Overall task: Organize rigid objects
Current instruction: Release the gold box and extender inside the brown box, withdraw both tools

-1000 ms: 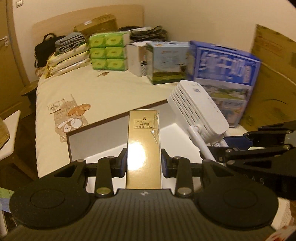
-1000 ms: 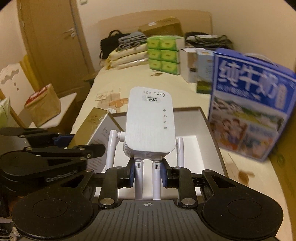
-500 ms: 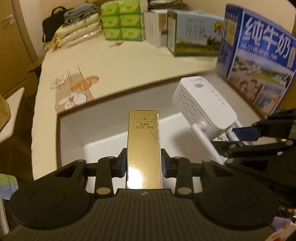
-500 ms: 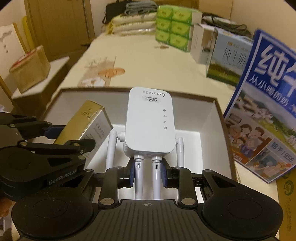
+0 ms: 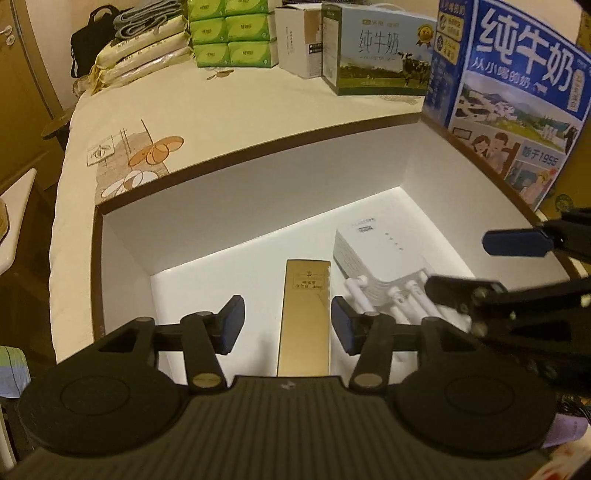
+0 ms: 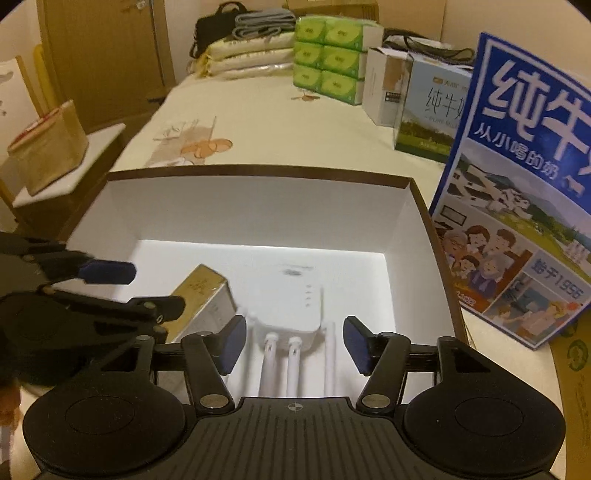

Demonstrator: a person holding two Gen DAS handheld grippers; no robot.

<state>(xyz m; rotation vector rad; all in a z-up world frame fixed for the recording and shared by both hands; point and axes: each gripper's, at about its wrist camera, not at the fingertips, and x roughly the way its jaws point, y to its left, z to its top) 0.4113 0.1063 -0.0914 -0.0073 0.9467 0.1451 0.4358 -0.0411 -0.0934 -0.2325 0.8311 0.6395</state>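
Observation:
A slim gold carton (image 5: 304,314) lies on the white floor of an open brown-rimmed box (image 5: 258,133). My left gripper (image 5: 286,325) hangs over it with its jaws opening, pads clear of the carton on both sides. Beside the carton lies a white WiFi repeater (image 5: 380,254) with white antennas. In the right wrist view the repeater (image 6: 295,299) looks blurred between the blue pads of my right gripper (image 6: 293,343), whose jaws are opening and do not touch it. The gold carton (image 6: 205,291) sits to its left, partly behind the left gripper's black linkage.
A tall blue milk carton case (image 6: 524,206) stands right against the box's right rim. Further back on the cream bedspread are a smaller milk case (image 5: 380,55), a white box (image 5: 295,40), green tissue packs (image 5: 232,33) and folded bedding. A chair with a brown bag (image 6: 48,144) stands left.
Both grippers came down into the box and let go. The gold carton and the repeater, held tight before, now lie loose on the box floor between spread pads.

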